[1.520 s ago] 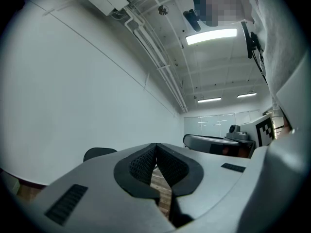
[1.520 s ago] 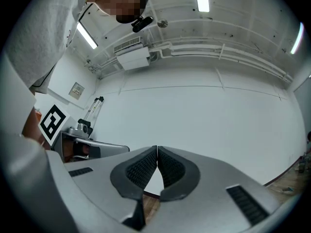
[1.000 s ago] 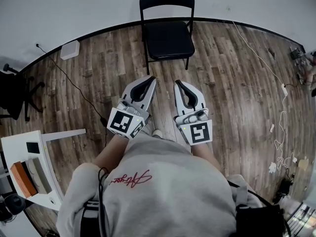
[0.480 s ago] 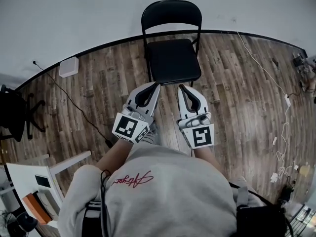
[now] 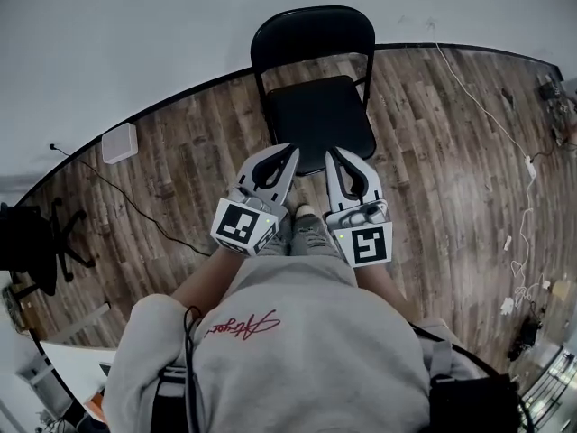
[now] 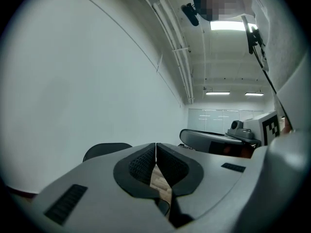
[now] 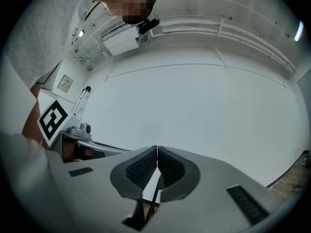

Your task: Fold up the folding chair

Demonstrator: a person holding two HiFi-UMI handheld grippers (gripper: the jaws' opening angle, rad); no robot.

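A black folding chair stands unfolded against the white wall, its seat facing me. My left gripper hangs just over the seat's front edge, at its left; its jaws are shut with nothing in them. My right gripper is beside it, over the seat's front edge too, and is shut and empty as well. In the left gripper view the chair's backrest peeks over the left gripper. The right gripper sees mostly wall in its own view.
A white box sits on the wood floor by the wall at the left, with a black cable running from the wall. White cables trail along the right. A black office chair is at the far left.
I have walked up to the chair: it went from well ahead of both grippers to right under their tips. The white table at lower left has slid out of view.
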